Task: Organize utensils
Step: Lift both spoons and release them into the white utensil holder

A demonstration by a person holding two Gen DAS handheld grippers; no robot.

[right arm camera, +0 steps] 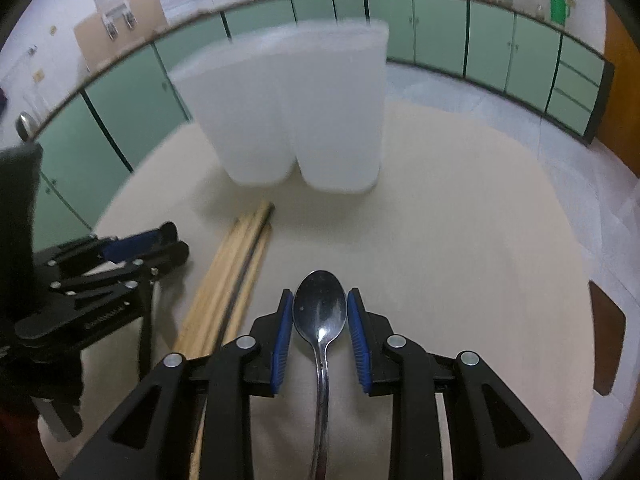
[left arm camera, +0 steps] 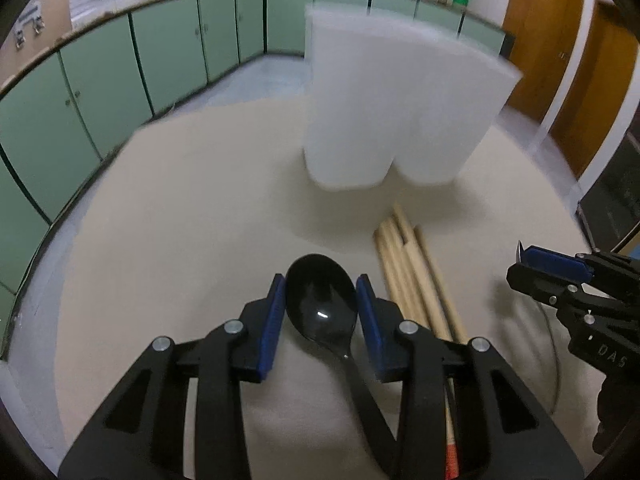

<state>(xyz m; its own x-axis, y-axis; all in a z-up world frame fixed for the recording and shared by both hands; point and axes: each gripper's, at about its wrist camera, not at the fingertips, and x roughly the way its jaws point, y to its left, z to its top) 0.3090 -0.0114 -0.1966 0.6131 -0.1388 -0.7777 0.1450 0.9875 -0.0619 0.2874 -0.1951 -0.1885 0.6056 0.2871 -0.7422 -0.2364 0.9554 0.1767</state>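
— Left gripper [left arm camera: 321, 284], bottom centre of the left wrist view: clamped on the bowl of a black spoon [left arm camera: 322, 305], blue pads [left arm camera: 272, 320] pressing both sides, handle running back down between the black arms.

— And in the right wrist view?

— Right gripper [right arm camera: 320, 300], bottom centre: clenched around the bowl of a metal spoon [right arm camera: 320, 312], blue pads [right arm camera: 282, 332] touching its edges, shiny handle trailing toward the lower edge.

— Rest of the utensils?

— Bundle of wooden chopsticks [left arm camera: 412, 276] lying flat on the beige tabletop [left arm camera: 180, 220], just right of the black spoon; in the right wrist view, left of centre [right arm camera: 228, 276], with one darker stick among them, tips pointing up-frame toward the container.

— Container?

— White two-compartment holder [left arm camera: 392, 100], upright, upper centre of the left view, blurred; upper centre-left in the right view [right arm camera: 296, 112]. Inside not visible. Well apart from both spoons, near the chopstick tips.

— Anything else?

— Green cabinets [right arm camera: 440, 28] curving along the top. Right gripper also showing at the right edge of the left view [left arm camera: 560, 276], left gripper at the left edge of the right view [right arm camera: 120, 256].
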